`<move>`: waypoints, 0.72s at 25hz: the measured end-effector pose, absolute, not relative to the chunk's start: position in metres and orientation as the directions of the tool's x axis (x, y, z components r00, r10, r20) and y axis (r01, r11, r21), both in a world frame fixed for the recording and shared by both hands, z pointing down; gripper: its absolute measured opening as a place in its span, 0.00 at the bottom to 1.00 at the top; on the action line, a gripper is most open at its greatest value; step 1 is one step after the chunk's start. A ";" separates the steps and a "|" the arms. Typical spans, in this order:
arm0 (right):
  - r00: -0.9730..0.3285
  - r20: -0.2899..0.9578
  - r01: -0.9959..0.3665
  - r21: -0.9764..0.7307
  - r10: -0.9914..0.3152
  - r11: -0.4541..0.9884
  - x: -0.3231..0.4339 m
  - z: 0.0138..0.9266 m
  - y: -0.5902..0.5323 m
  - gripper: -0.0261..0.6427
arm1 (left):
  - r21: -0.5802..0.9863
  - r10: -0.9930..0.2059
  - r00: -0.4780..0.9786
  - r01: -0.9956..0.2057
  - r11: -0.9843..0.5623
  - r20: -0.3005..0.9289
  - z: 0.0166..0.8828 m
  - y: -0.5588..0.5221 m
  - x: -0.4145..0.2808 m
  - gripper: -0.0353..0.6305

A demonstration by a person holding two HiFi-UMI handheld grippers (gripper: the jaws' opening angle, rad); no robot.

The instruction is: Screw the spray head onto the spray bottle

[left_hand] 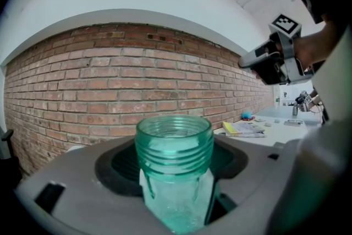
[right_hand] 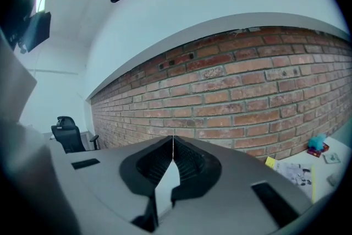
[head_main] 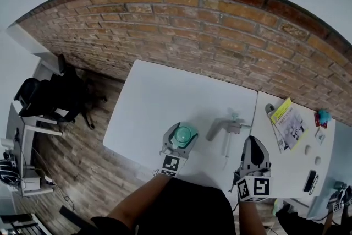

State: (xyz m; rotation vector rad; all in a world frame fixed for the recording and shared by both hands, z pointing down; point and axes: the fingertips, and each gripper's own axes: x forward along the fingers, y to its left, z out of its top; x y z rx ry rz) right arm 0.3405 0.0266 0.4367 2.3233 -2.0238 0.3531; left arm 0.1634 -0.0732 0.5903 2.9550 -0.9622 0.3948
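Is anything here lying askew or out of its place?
Only the spray head: it lies on its side on the white table, apart from the green bottle, whose threaded neck stands open in the left gripper.

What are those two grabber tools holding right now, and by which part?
The left gripper clamps the green spray bottle just below its open threaded neck. The right gripper is shut and empty; the spray head lies on the table.
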 end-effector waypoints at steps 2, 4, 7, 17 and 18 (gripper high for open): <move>0.166 0.188 -0.973 -0.128 -0.968 -0.192 0.341 0.429 0.024 0.05 | -0.077 -0.553 0.798 -0.552 -0.830 0.242 0.590 -0.072 0.165 0.54; 0.198 0.185 -0.969 -0.115 -0.963 -0.221 0.342 0.424 0.020 0.05 | -0.080 -0.538 0.808 -0.536 -0.841 0.242 0.588 -0.073 0.167 0.54; 0.236 0.199 -0.964 -0.075 -0.951 -0.255 0.347 0.424 0.015 0.05 | -0.079 -0.528 0.815 -0.526 -0.847 0.239 0.588 -0.075 0.170 0.54; 0.248 0.247 -0.961 -0.061 -0.937 -0.271 0.358 0.445 0.026 0.05 | -0.067 -0.531 0.809 -0.532 -0.844 0.252 0.601 -0.066 0.164 0.54; 0.243 0.246 -0.962 -0.062 -0.938 -0.265 0.359 0.446 0.026 0.05 | -0.073 -0.534 0.808 -0.535 -0.842 0.250 0.600 -0.067 0.163 0.54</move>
